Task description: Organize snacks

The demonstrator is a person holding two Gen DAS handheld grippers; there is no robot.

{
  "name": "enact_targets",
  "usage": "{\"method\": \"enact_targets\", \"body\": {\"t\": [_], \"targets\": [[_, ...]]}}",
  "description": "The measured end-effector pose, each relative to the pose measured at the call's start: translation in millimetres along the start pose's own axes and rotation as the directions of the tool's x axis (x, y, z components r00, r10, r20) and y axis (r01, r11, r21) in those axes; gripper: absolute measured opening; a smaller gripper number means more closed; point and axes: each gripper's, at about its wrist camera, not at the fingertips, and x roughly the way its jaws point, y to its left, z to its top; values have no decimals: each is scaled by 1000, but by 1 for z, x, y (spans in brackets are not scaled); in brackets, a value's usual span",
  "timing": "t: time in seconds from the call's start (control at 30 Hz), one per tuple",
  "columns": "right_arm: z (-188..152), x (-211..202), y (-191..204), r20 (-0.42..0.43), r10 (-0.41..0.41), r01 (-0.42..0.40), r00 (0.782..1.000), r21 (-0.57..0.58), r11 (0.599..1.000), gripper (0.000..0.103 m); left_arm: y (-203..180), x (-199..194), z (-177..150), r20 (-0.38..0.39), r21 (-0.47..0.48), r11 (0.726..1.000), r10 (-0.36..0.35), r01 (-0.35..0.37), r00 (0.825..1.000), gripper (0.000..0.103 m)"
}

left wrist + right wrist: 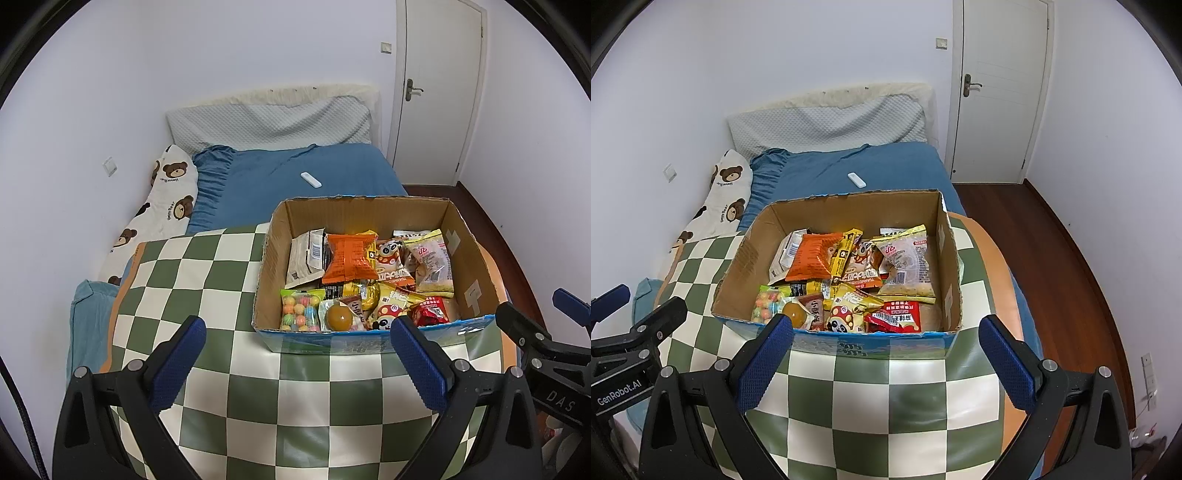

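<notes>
A cardboard box with a blue front edge sits on a green-and-white checkered cloth; it also shows in the right wrist view. It holds several snack packets: an orange bag, a colourful candy-ball pack, a red packet and a pale bread pack. The orange bag and red packet show in the right wrist view too. My left gripper is open and empty, in front of the box. My right gripper is open and empty, just short of the box's front edge.
The cloth lies on a bed with a blue sheet, a bear-print quilt at left and a white remote. A padded headboard and white door stand behind. Wood floor lies to the right.
</notes>
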Motion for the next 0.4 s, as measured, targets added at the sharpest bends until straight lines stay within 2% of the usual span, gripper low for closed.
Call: {"method": "enact_targets", "body": {"t": [0.4], "targets": [[0, -2, 1, 3, -2, 2, 1000, -2, 1000, 103, 0, -2, 0, 12, 2, 1000, -5, 5, 1000, 102]]}}
